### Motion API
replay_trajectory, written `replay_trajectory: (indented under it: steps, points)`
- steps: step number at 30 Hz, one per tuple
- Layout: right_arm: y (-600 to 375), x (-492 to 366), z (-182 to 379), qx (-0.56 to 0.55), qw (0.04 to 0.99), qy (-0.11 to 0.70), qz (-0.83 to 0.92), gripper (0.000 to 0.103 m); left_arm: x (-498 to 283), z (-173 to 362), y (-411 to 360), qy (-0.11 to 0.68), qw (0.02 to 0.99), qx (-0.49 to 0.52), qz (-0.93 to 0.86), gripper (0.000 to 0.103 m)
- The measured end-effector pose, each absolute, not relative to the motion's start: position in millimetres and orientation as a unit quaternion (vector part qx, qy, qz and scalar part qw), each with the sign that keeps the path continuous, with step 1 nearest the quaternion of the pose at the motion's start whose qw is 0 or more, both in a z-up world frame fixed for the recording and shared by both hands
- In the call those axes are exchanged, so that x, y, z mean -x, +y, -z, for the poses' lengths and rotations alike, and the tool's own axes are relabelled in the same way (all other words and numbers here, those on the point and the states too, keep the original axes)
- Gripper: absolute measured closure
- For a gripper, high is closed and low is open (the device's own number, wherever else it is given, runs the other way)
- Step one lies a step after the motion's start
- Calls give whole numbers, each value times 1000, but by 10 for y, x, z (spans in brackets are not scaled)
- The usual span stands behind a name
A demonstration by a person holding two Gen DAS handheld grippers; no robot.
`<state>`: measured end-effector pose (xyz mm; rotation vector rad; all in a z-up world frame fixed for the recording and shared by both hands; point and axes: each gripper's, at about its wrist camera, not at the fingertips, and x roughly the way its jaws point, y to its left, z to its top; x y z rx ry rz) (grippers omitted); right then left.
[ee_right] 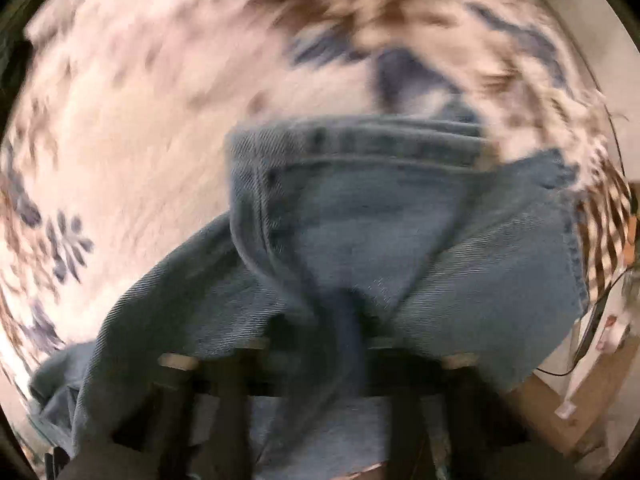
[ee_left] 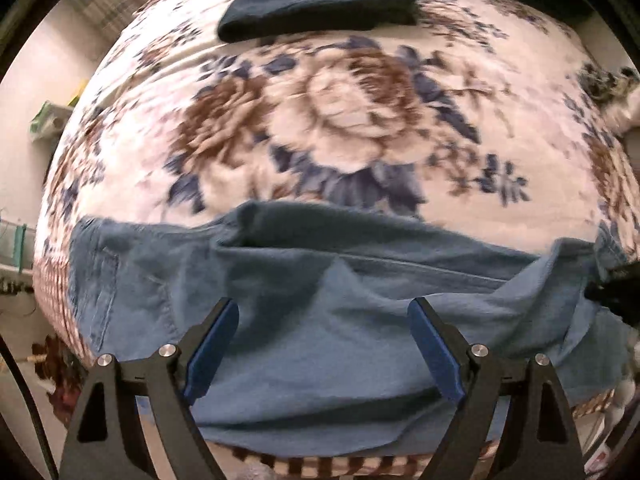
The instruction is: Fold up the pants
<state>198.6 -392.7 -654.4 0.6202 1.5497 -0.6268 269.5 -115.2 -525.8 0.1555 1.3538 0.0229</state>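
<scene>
**A:** What does the left view show?

**B:** My left gripper (ee_left: 323, 344) hovers released above the pants (ee_left: 320, 288), its 2 blue pads (ee_left: 212, 348) spread wide with nothing between them. The pants lie crumpled along the near edge of the bed (ee_left: 340, 120), on the floral blanket. A dark folded garment (ee_left: 320, 8) lies well apart at the far side.

**A:** And the right view?

**B:** It is blurred. My right gripper (ee_right: 352, 344) is clenched on a bunch of denim close to the hem (ee_right: 360, 140) of 1 leg; the cloth drapes over the fingers and hides the tips.

**A:** Which step is in hand?

**B:** I judge it an early one: the pants are still loose and creased, and no clean fold shows. The right gripper holds 1 end, while the left holds nothing.

**A:** What does the next move call for?

**B:** Probably the left gripper must come down and pinch a matching edge, so both ends can be pulled taut and laid flat. A 1-sided pull could drag the pants off the bed.
</scene>
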Motion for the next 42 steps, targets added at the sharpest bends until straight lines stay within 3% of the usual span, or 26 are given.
replay_trajectory:
  steps: [5,10,12,16,17,18,19,20,25,27,29,31,35,37,39,42]
  points:
    - [-4283,-1029,5871,-365,683,556,303,98,-2622,5219,-1289,628,776,-56,10,17]
    - [-4641,-291,6550,-478,596,579,285,94,-2463,5353,-1458,642,765,-46,25,17]
    - [-4706,-123,6595,-520,591,551,277,91,-2392,5433,-1530,649,759,-49,31,17]
    - [-4897,-74,6568,-565,598,497,277,62,-2309,5523,-1616,653,754,-58,38,17]
    - [-4973,-87,6598,-572,592,493,282,61,-2299,5546,-1626,656,752,-58,38,17]
    - [-5009,-88,6631,-570,590,491,292,61,-2291,5571,-1636,659,749,-57,38,17]
    - [-5032,-103,6626,-561,596,485,308,71,-2283,5589,-1647,661,747,-57,37,17]
    - [-5033,-155,6586,-532,599,497,332,98,-2280,5592,-1658,661,747,-58,37,17]
    - [-5018,-145,6189,-448,644,489,381,99,-2277,5564,-1697,654,752,-67,41,17]
    - [-5112,-11,6264,-444,624,501,403,99,-2291,5567,-1671,655,752,-63,38,17]
    - [-5166,2,6532,-450,588,563,367,97,-2306,5567,-1650,656,752,-57,37,17]
    - [-5228,20,6634,-454,565,600,340,89,-2316,5567,-1630,657,751,-51,34,17]
    - [-5386,8,6127,-418,614,563,362,87,-2319,5559,-1604,655,754,-41,30,17]
    - [-5447,-89,5955,-389,636,555,368,78,-2324,5567,-1614,656,754,-34,26,17]
    - [-5514,-183,5825,-357,653,556,370,76,-2335,5592,-1665,656,754,-30,21,17]
    - [-5571,-573,5957,-341,664,574,336,71,-2365,5629,-1819,645,762,-56,14,17]
